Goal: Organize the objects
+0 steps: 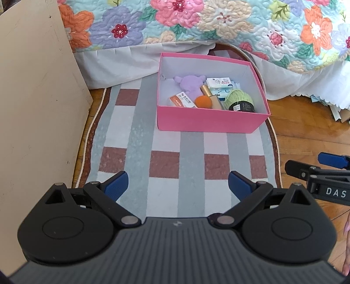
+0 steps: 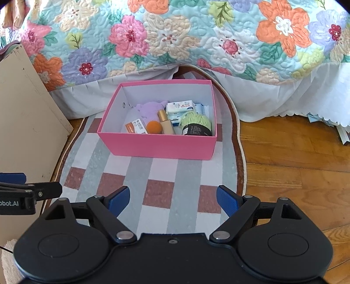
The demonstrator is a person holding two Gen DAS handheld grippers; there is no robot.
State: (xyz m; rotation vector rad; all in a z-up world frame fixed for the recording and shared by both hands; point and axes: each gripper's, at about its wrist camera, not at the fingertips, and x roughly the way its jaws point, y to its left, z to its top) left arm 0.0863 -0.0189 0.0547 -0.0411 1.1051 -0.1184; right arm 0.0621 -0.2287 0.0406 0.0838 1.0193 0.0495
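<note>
Pink box [image 2: 157,148] sits mid-rug [image 2: 166,196], bed skirt [image 2: 87,98] just behind.

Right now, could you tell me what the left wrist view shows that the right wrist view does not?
Only the left wrist view shows the left tool head-on, open and empty, with the right tool's side at its right edge and fingertips of a hand. Only the right wrist view shows the right tool head-on, open and empty, plus a fluffy white cloth at its lower left. Both show the pink box on the striped rug, holding the green yarn, orange ball and purple plush, under the floral quilt.
</note>
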